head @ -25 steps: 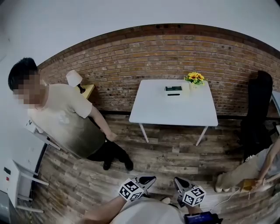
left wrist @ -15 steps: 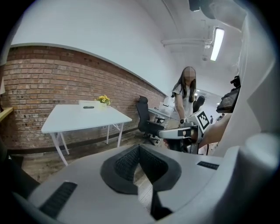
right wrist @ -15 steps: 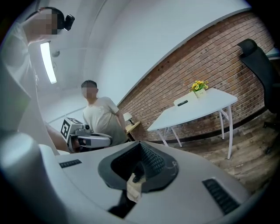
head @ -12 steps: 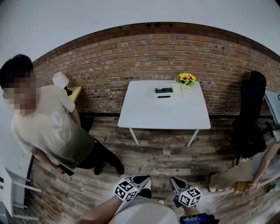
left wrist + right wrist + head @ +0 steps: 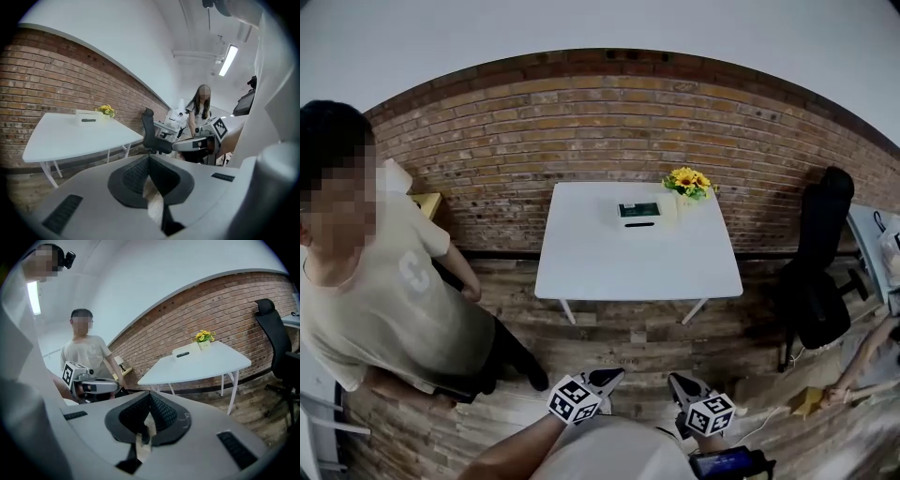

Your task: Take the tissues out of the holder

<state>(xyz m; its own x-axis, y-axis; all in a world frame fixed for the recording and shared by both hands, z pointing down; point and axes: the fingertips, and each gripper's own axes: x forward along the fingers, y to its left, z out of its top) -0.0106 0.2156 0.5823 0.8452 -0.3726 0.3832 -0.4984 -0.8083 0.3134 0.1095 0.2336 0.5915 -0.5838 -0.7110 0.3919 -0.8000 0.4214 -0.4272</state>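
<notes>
Since both claws hang well apart from the white table point(image 5: 619, 267), the step in hand reads as the approach, with no tissue pulled yet. The tissue holder point(image 5: 638, 210) sits toward the far end of the table top, at about twelve o'clock from the claws in the head view. A pot of yellow flowers point(image 5: 687, 181) stands just beside it at its two o'clock. A dark slot shows on the holder's top, though whether a tissue pokes out is too small to tell. The left claw point(image 5: 607, 380) and the right claw point(image 5: 680, 384) are held low near the person's body, side by side, both aimed toward twelve o'clock. Each gripper view shows its jaws pressed together at the tips with nothing between them, so both are closed and empty. The next move, as I judge it, calls for crossing the floor to the table's near edge and reaching over the top to the holder. One claw would then open to pinch a tissue, likely with the other steadying the box. A bystander point(image 5: 384, 300) stands at nine o'clock, off that path.
</notes>
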